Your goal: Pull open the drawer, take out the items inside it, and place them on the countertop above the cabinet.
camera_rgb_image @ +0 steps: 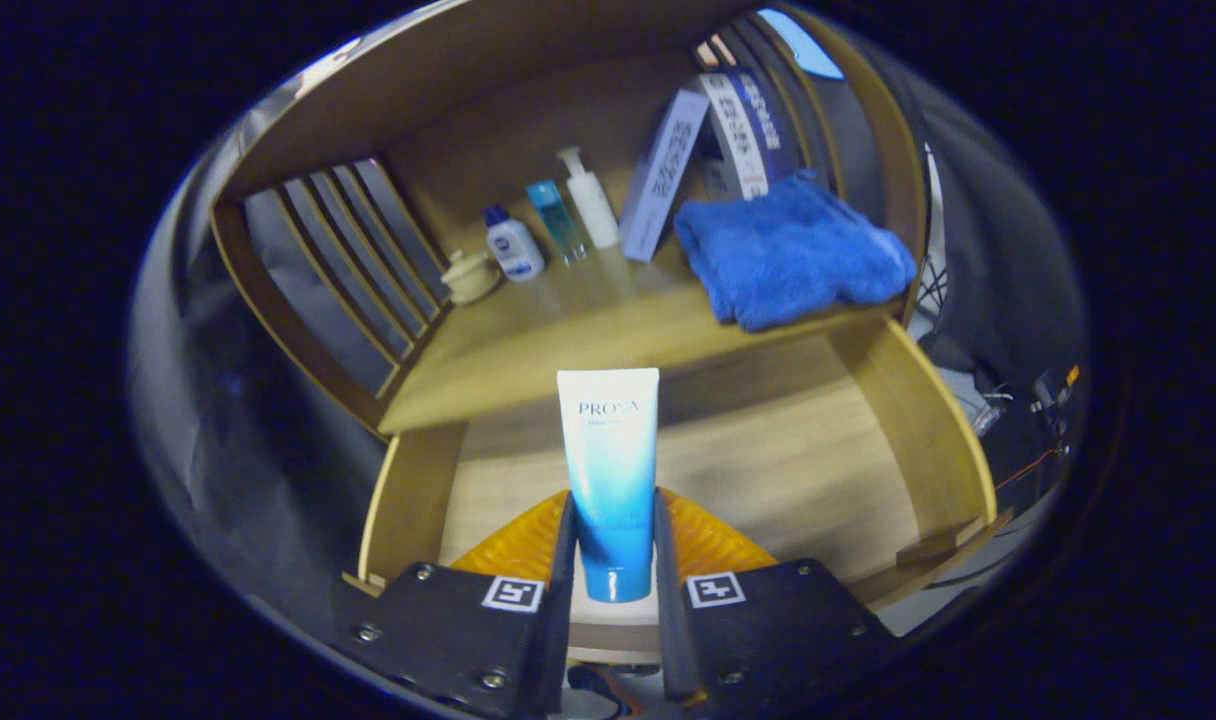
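A white-to-blue tube (610, 470) stands upright between my fingers, and my gripper (613, 530) is shut on its lower half. The tube hangs above the pulled-open wooden drawer (788, 470), whose bare floor shows below and to the right of it. Beyond the drawer lies the countertop (568, 330) of the cabinet, just ahead of the tube's top end.
On the countertop stand a cream jar (470, 275), a small white bottle (513, 245), a slim blue bottle (556, 220), a white pump bottle (588, 200), two leaning boxes (663, 170) and a folded blue towel (788, 250). Wooden slats (358, 260) fence the left side.
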The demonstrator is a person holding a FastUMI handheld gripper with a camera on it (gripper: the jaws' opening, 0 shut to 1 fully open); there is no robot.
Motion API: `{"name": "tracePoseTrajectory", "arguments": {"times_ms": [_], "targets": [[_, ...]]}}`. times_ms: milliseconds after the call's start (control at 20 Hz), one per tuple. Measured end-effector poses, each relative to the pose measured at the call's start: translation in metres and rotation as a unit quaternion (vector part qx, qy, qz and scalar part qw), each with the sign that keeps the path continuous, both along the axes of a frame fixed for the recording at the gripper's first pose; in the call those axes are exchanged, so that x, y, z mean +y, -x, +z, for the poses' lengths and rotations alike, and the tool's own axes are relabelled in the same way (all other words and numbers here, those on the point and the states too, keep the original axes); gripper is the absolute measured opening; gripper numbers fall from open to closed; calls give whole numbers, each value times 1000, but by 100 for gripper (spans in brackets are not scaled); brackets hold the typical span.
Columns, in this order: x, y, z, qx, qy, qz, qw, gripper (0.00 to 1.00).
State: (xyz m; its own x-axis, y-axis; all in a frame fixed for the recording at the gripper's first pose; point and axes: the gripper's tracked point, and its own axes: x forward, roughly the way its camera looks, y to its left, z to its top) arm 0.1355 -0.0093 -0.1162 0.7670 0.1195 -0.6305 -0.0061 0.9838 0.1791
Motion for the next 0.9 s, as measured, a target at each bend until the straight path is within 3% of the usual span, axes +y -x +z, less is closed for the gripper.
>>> {"name": "tracePoseTrajectory", "arguments": {"times_ms": [250,500,900], "targets": [[2,-10,78,-112,21,-3,993,37],[20,-35,110,-184,49,-2,982,37],[49,-91,60,-174,77,6,982,37]]}}
